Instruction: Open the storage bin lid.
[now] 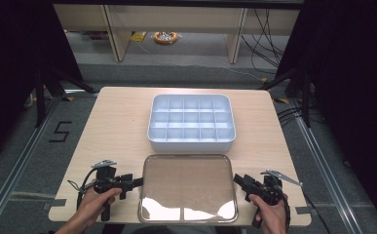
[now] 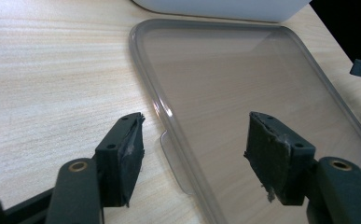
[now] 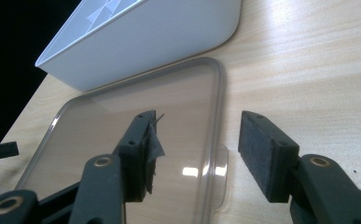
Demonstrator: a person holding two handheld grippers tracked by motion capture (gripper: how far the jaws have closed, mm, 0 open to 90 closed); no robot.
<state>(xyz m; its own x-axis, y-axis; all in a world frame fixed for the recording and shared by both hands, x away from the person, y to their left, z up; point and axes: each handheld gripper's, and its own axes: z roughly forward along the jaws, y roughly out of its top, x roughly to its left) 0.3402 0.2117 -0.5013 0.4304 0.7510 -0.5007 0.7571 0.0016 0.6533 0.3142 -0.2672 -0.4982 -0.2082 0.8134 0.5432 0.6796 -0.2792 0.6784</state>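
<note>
Table: pale wooden table (image 1: 118,126), its near edge cut off by the frame in the high view.
Box: white plastic box with many small compartments (image 1: 191,123) stands on the far half – all compartments look empty.
Lid: clear flat rectangular plastic lid (image 1: 188,187) lies flat in front of the box, long axis across the table; strong glare hides its near edge.
Left claw: left gripper (image 2: 194,156) has its jaws wide apart over the lid's left rim and small tab, not pressing on it.
Right claw: right gripper (image 3: 197,154) has its jaws wide apart astride the right rim – no grip.
</note>
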